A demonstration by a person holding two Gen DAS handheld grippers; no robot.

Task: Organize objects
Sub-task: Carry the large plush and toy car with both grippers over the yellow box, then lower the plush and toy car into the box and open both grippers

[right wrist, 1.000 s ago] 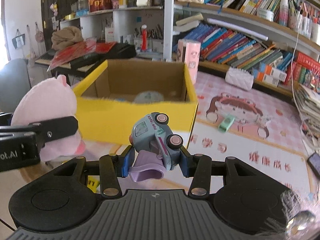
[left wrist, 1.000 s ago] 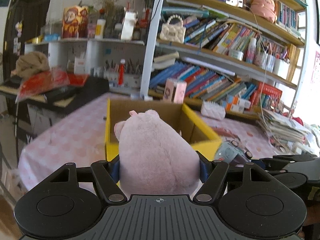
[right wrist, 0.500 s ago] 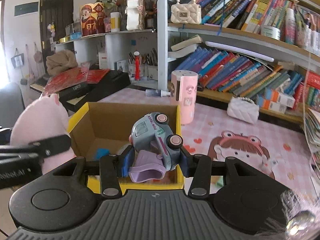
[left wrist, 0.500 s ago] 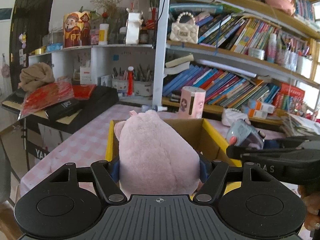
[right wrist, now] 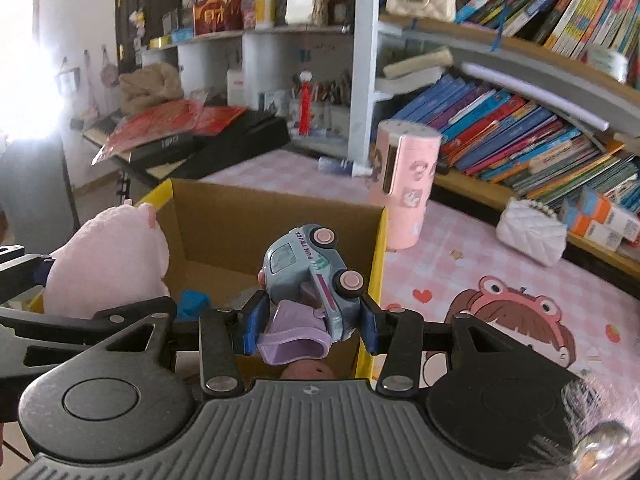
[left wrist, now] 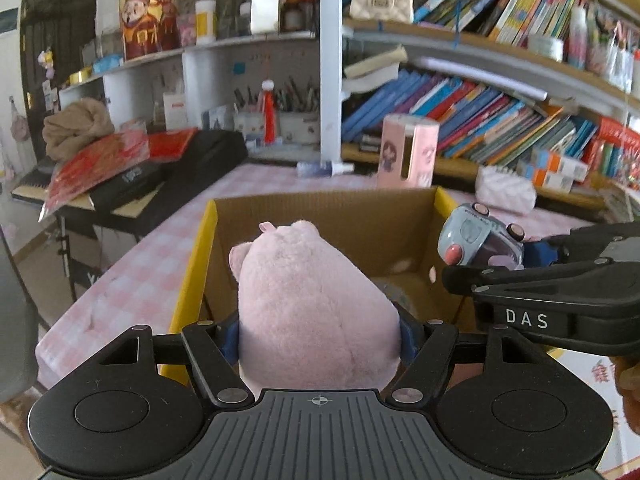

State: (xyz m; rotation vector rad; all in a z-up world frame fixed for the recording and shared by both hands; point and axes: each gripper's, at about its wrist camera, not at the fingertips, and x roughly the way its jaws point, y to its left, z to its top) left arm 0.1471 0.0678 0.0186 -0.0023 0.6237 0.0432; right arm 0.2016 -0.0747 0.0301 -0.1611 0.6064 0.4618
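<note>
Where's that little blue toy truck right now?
The toy truck is clamped in the right gripper, held above the yellow cardboard box, right of the pink plush.

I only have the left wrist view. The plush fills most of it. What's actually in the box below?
Observer: The right wrist view shows a blue object lying on the floor of the cardboard box, near the pink plush.
Operator: Is the right gripper's grip on the toy truck good?
Observer: The right gripper is shut on the toy truck, which sits tilted, wheels facing right, with a purple part hanging below.
Operator: Anything close outside the box on that side?
Observer: A pink cylindrical container stands upright on the table just beyond the box's far right corner.
</note>
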